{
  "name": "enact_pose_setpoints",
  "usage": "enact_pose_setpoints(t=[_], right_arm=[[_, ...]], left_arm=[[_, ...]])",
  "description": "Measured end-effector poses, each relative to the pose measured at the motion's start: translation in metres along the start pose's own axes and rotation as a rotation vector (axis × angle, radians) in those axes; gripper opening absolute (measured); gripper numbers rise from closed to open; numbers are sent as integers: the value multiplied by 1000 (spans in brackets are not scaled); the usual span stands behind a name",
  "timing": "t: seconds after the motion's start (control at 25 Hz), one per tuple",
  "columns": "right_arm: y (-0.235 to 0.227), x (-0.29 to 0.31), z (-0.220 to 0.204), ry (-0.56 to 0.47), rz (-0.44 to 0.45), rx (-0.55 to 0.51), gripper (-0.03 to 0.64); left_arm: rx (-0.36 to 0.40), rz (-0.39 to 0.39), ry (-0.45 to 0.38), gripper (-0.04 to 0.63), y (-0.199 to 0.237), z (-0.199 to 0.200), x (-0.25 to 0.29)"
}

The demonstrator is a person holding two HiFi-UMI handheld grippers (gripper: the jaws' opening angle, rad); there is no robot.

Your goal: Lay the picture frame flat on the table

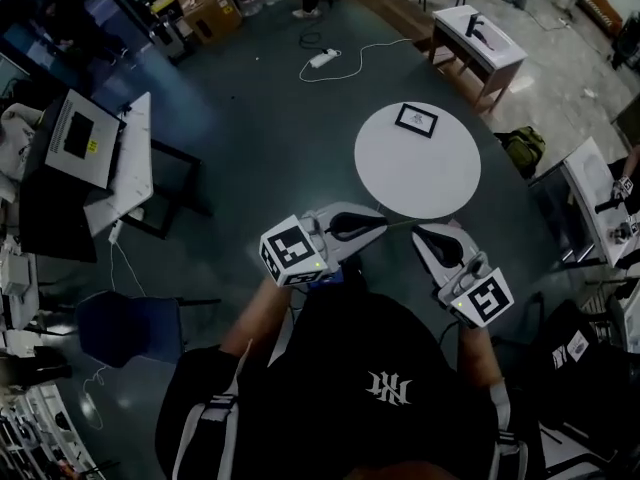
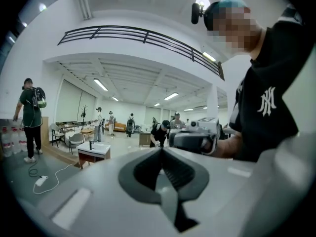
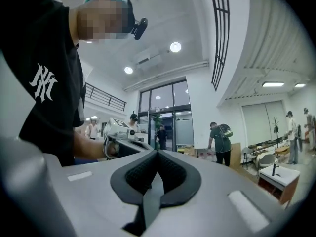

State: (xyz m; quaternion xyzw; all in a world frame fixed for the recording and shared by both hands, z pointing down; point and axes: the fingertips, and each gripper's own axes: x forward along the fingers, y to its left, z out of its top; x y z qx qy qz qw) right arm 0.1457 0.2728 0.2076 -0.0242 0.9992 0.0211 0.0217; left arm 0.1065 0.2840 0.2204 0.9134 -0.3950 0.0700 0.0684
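Note:
The picture frame (image 1: 416,120), black with a pale inside, rests on the far part of the round white table (image 1: 420,183); I cannot tell whether it lies flat or leans. Both grippers are held close to the person's chest, short of the table's near edge and well away from the frame. The left gripper (image 1: 383,225) points right and the right gripper (image 1: 419,232) points up-left, their tips close together. In the left gripper view the left gripper (image 2: 161,150) is shut and empty, with the right gripper (image 2: 195,134) facing it. The right gripper (image 3: 157,153) is also shut and empty.
A small white desk (image 1: 478,38) stands beyond the round table. A white power strip (image 1: 322,60) with its cable lies on the dark floor. A desk with a monitor (image 1: 80,138) and a blue chair (image 1: 130,328) are at the left, a green backpack (image 1: 522,148) at the right. Several people stand further off.

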Motion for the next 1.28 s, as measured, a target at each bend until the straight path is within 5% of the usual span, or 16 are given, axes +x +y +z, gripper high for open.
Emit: enact_pose_setpoints(t=[0.36, 0.56, 0.76, 0.96, 1.28], right_arm=[[80, -55, -1, -29, 22, 115, -2], [87, -103, -13, -49, -40, 148, -2], [79, -140, -22, -40, -133, 202, 0], [83, -142, -21, -36, -123, 176, 0], [73, -155, -26, -18, -150, 207, 0]], left_arm=[[-45, 31, 62, 3, -110, -24, -23], [37, 42, 168, 3, -118, -42, -17], [49, -40, 133, 3, -134, -33, 8], [35, -94, 116, 3, -149, -40, 29], [32, -87, 145, 3, -146, -51, 37]])
